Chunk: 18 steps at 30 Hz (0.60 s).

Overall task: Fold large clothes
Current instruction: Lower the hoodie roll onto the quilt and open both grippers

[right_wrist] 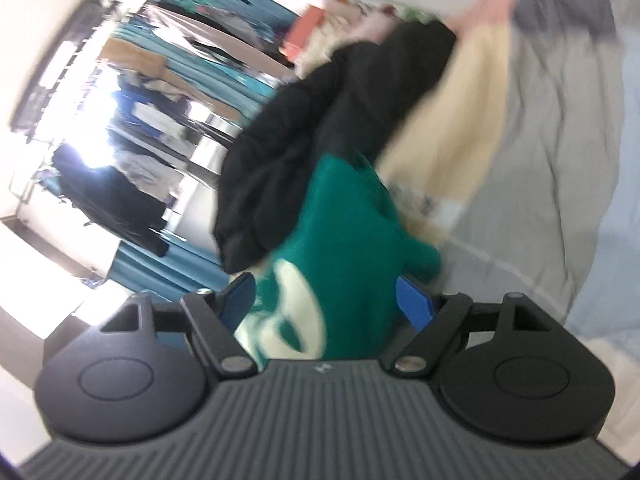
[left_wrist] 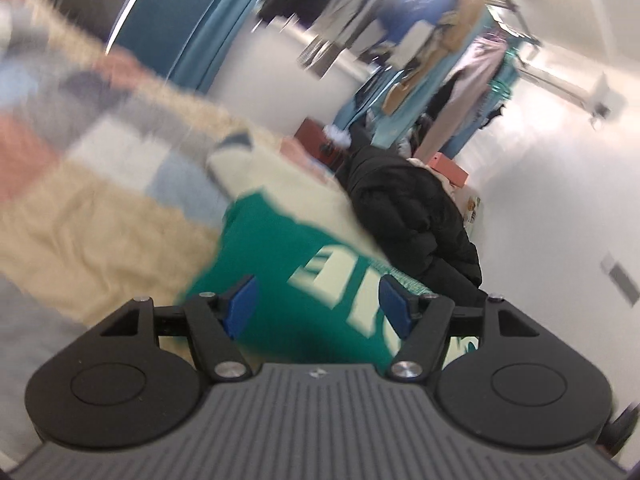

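A green garment with large cream letters (left_wrist: 288,280) lies on the bed below my left gripper (left_wrist: 318,300), whose blue pads (left_wrist: 242,304) stand wide apart, open and empty above the cloth. In the right wrist view the same green garment (right_wrist: 344,240) lies bunched between and beyond my right gripper (right_wrist: 334,298), also open with blue pads (right_wrist: 414,306) apart. Whether the pads touch the cloth cannot be told; both views are motion-blurred.
A black puffer jacket (left_wrist: 404,212) lies beside the green garment, and shows in the right wrist view (right_wrist: 304,128). A cream and patchwork blanket (left_wrist: 92,184) and grey sheet (right_wrist: 560,152) cover the bed. Racks of hanging clothes (left_wrist: 420,48) stand behind.
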Available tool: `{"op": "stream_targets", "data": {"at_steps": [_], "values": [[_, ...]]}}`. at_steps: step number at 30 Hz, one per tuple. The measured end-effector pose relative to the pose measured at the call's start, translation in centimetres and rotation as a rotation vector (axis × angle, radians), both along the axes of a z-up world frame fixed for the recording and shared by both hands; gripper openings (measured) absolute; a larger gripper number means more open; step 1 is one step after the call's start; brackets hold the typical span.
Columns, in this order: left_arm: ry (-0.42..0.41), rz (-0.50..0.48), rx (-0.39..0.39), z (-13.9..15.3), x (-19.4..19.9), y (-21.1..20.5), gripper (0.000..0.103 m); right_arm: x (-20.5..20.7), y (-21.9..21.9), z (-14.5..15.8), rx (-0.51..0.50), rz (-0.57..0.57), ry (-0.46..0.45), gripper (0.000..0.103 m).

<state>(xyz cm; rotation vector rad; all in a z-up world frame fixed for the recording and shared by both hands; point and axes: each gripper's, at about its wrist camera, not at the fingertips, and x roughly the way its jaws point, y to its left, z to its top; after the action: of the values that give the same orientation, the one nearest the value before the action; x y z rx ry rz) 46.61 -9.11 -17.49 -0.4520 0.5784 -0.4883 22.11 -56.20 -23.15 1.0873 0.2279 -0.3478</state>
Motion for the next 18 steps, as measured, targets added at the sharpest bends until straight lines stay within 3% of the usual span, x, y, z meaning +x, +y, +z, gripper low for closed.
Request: {"op": "stream_targets", "data": {"at_steps": [5, 11, 18], "values": [[-0.142, -0.021, 0.107, 6.9, -5.0, 0.8, 0.072, -2.7, 2.5, 8.2, -0.188, 0.052, -0.096, 0.080], [-0.257, -0.053, 0.194, 12.5, -11.3, 1.1, 0.072, -6.1, 8.1, 16.8, -0.434, 0.140, -0.172, 0.080], [-0.346, -0.069, 0.267, 15.1, -18.2, 2.5, 0.072, -10.0, 15.5, 21.3, -0.690, 0.223, -0.154, 0.080]]}}
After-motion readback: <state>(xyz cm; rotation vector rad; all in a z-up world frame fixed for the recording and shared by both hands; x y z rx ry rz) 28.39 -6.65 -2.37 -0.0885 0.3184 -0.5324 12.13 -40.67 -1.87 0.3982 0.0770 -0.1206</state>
